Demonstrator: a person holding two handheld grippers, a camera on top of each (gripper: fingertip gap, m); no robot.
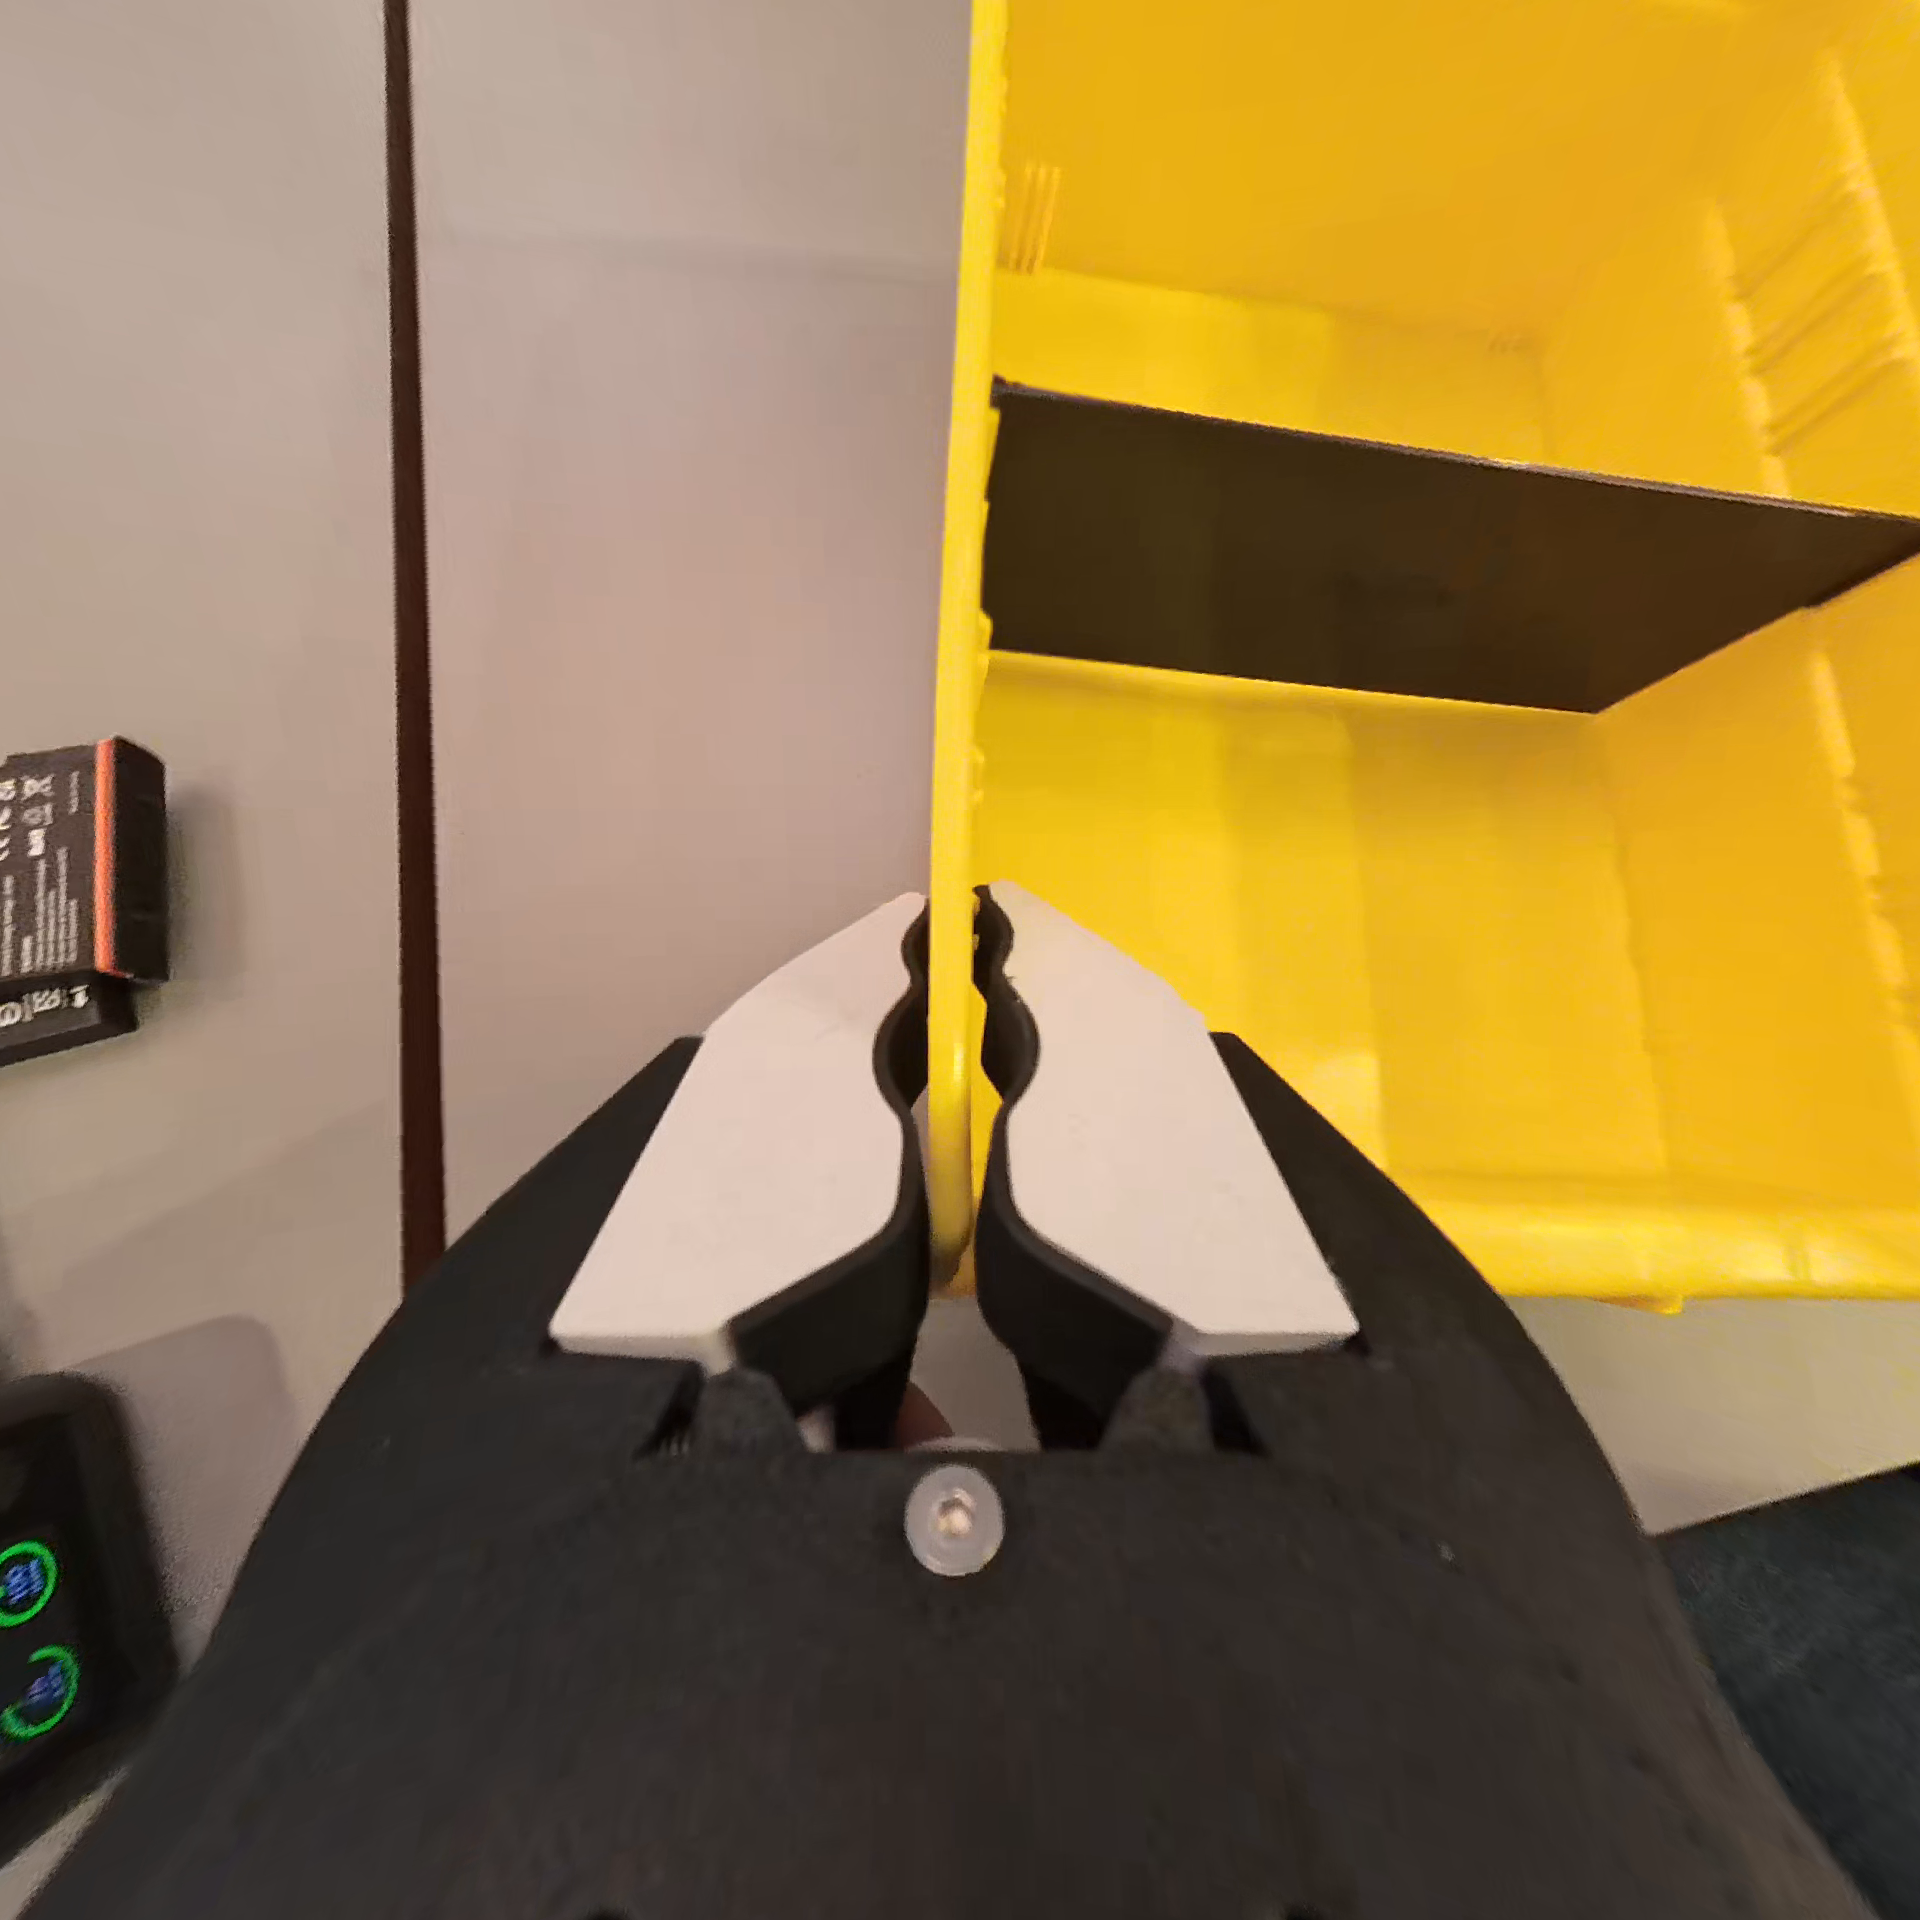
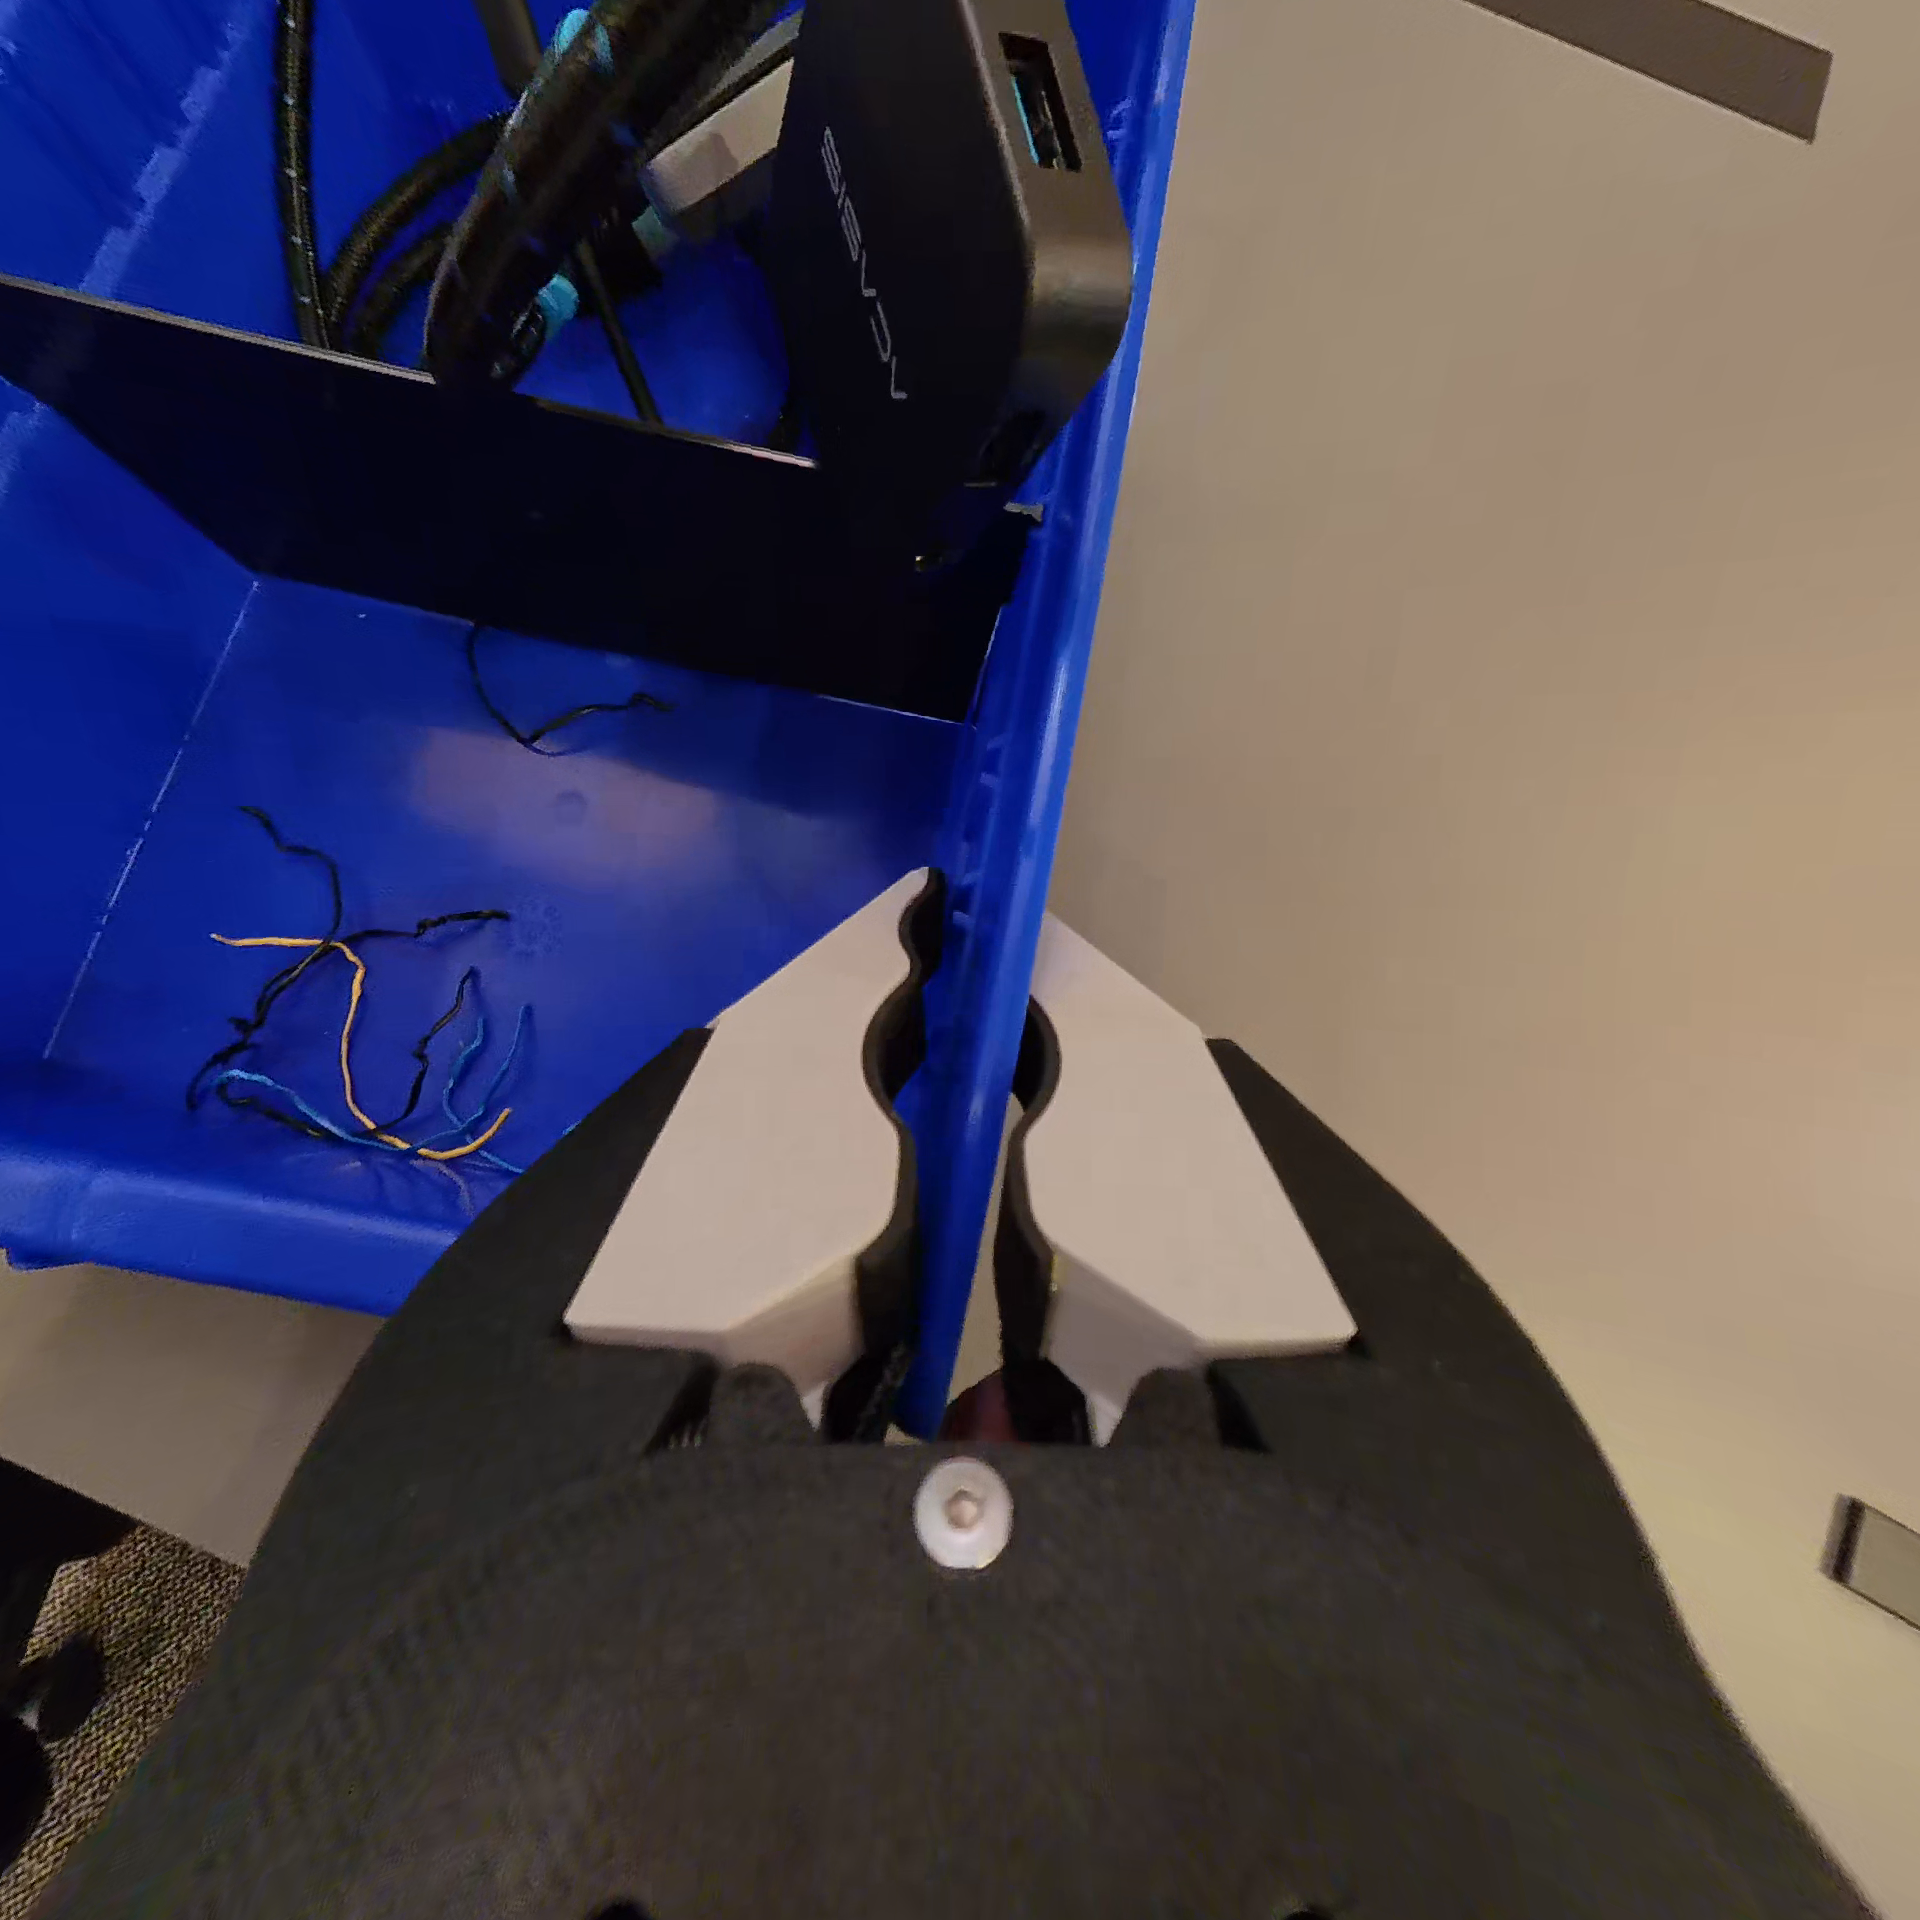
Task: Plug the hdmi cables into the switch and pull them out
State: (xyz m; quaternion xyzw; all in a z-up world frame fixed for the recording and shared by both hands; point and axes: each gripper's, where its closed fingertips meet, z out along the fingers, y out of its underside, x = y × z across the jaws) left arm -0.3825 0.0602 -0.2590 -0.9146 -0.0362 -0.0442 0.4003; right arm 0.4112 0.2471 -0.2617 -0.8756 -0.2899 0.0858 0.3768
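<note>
My left gripper [image 1: 951, 914] is shut on the left wall of a yellow bin [image 1: 951, 727]; both pads press on the thin rim. A black divider [image 1: 1403, 561] splits the yellow bin, and both compartments show bare yellow floor. My right gripper [image 2: 982, 935] is shut on the right wall of a blue bin [image 2: 1023, 831]. Behind that bin's black divider [image 2: 520, 520] a black HDMI switch [image 2: 935, 229] leans on the wall beside a bundle of black braided cables [image 2: 499, 208] with teal ends. Loose thread scraps [image 2: 353, 1039] lie in the blue bin's near compartment.
Both bins stand on a pale table [image 1: 675, 520]. A dark cord [image 1: 410, 623] runs across the table left of the yellow bin. A black battery pack [image 1: 78, 894] and a device with green ring lights [image 1: 42, 1621] lie at the far left. Dark carpet [image 2: 104, 1621] shows below the table edge. Left tips to right tips: about 80 cm.
</note>
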